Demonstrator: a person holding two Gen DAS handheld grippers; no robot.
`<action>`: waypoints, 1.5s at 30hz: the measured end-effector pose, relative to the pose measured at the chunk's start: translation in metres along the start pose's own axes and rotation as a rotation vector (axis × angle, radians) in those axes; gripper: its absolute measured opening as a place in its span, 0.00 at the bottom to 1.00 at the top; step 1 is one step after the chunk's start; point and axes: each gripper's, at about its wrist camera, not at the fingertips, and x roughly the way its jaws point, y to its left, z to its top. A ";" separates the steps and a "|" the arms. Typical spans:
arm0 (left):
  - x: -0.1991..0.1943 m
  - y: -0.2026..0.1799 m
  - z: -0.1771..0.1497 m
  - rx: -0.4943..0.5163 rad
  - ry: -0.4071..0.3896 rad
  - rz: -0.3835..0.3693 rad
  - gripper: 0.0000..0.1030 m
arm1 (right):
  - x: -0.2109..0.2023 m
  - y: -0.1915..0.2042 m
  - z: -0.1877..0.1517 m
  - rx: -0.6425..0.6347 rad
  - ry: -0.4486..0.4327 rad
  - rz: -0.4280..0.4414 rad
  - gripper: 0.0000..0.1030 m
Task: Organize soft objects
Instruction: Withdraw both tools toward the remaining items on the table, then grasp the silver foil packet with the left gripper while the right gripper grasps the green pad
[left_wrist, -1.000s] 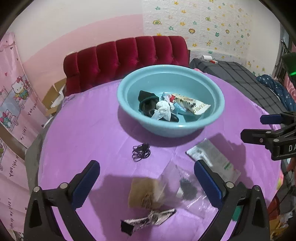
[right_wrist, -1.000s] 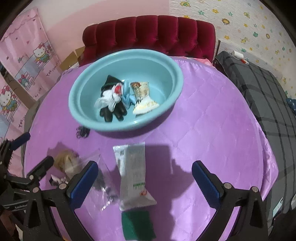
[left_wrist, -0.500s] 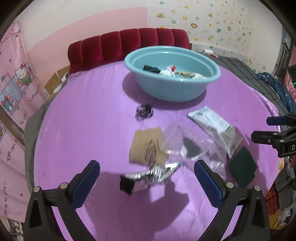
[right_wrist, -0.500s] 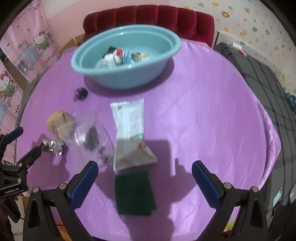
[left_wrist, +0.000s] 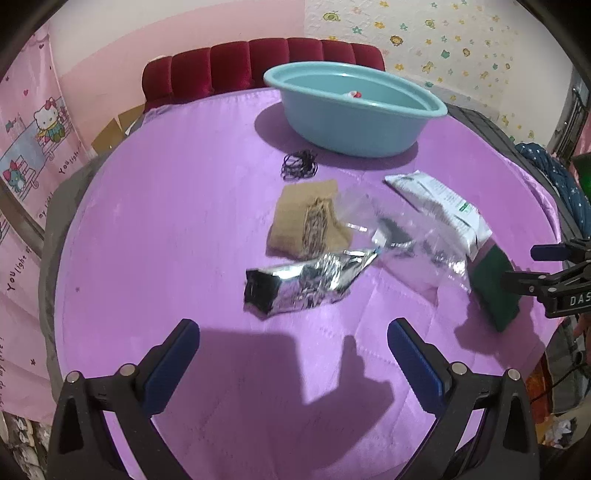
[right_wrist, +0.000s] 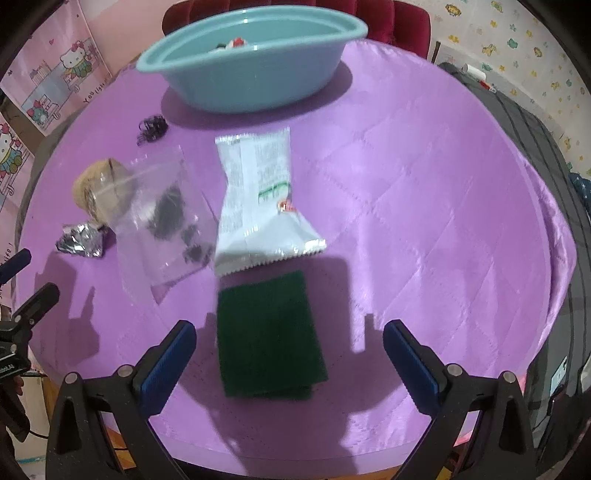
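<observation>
The right tool (right_wrist: 284, 354) hangs wide apart and empty over the near edge of the desk (right_wrist: 424, 192), and the green pad (right_wrist: 267, 336) lies flat straight ahead of it, between the lines of its two fingers, with its long axis running away from the tool toward the basin (right_wrist: 255, 74). The pad's far end sits just beside, perhaps touching, the toothed edge of the white packet (right_wrist: 258, 199), so that side is crowded; to the right of the pad the purple cloth is bare and gives free room. The left tool (left_wrist: 291, 362) is also spread and holds nothing; the silver wrapper (left_wrist: 306, 280) lies ahead of it, long axis slanting from near left to far right, its far tip against the clear bag (left_wrist: 402, 236) that overlaps the brown pouch (left_wrist: 303, 221). By my reading the right tool is nearer the pad and the left nearer the wrapper, so either could go first; the pad looks the cleaner pick, though being thin and flat it may need a pinch along its edge. The black bands (left_wrist: 300, 166) sit alone close to the basin, which stands at the far side with a few things already inside.
</observation>
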 end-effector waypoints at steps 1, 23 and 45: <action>0.000 0.001 -0.002 -0.004 0.002 -0.002 1.00 | 0.002 0.000 -0.001 -0.002 0.006 0.000 1.00; 0.012 0.010 -0.009 -0.018 0.027 -0.011 1.00 | 0.020 0.004 -0.011 -0.007 0.030 0.025 0.10; 0.045 -0.012 0.030 0.094 0.018 0.006 1.00 | -0.002 -0.011 0.010 0.043 0.019 0.076 0.10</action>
